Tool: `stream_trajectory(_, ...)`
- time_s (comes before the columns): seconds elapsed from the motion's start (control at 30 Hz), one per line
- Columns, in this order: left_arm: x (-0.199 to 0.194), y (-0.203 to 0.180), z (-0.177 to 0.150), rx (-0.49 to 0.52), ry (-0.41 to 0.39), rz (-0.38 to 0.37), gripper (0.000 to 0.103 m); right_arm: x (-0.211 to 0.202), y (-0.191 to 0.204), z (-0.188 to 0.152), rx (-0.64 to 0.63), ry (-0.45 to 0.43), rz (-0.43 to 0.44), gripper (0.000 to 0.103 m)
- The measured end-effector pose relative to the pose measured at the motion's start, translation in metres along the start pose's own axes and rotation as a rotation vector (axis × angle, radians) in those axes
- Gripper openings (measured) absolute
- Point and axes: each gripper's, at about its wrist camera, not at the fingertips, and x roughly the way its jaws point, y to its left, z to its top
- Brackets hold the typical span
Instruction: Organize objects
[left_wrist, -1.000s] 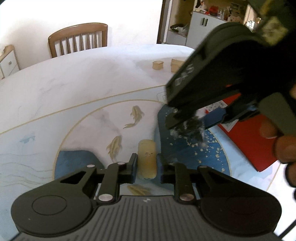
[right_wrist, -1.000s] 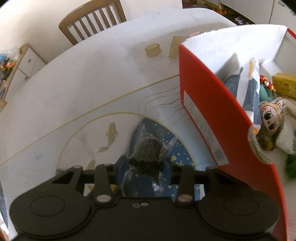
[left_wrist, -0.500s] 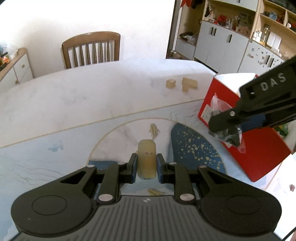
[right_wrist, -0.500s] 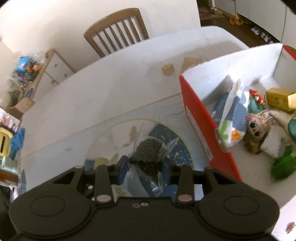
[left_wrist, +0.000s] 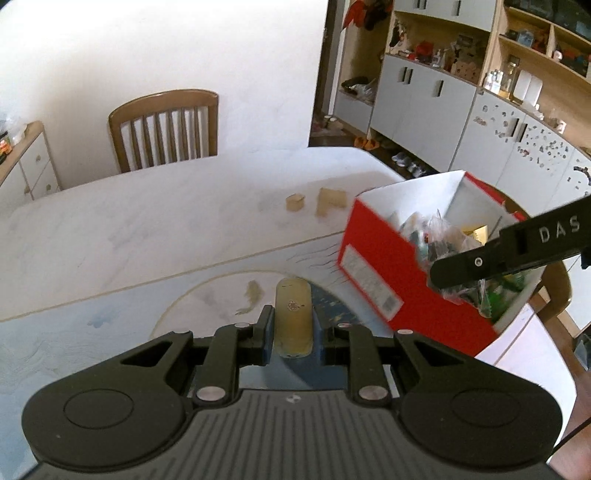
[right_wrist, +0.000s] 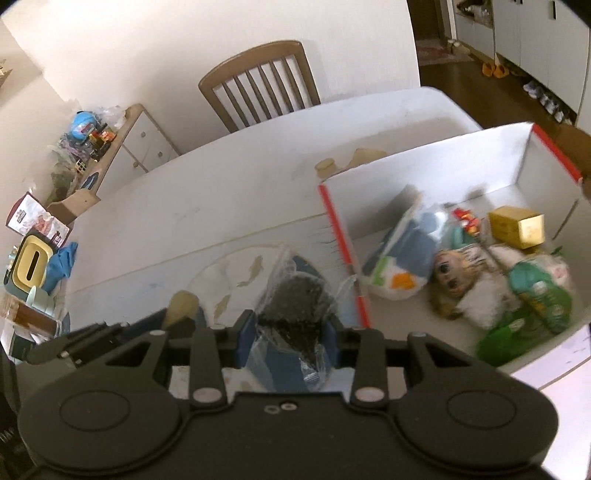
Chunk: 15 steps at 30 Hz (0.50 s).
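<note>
With the right gripper (right_wrist: 287, 332) pinching a crinkly clear bag of dark bits (right_wrist: 295, 301) just beside the red box (right_wrist: 345, 251), the loose plastic could slip out short of its wall.

Open table on the left, crowded red box on the right

The table (left_wrist: 155, 221) is bare across its left and far stretches, giving wide room to pass; only two small wooden blocks (left_wrist: 317, 201) sit near the far right, just beyond the red box (left_wrist: 388, 273). The box's tall red wall stands as a barrier along the right side, so its inside is reachable from above only. Within, a doll (right_wrist: 452, 277), a green packet (right_wrist: 539, 295), a yellow carton (right_wrist: 517, 227) and a blue-white bag (right_wrist: 402, 258) fill the near half, though blur hides details; the far white corner looks free. A chair (left_wrist: 164, 127) blocks the far edge.
</note>
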Motion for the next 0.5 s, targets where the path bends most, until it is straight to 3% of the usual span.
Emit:
stream_trajectory(0.27, 0.008, -0.051, 0.019, 0.055, 0.009, -0.027, 0.021, -0.032, -0.043, 0.003, -0.111, -0.058, -0.025, 0.036)
stream_trajectory(0.5, 0.029, -0.094, 0.033, 0.084, 0.035, -0.046, 0.021, -0.049, -0.095, 0.015, -0.135, -0.087, -0.07, 0.036)
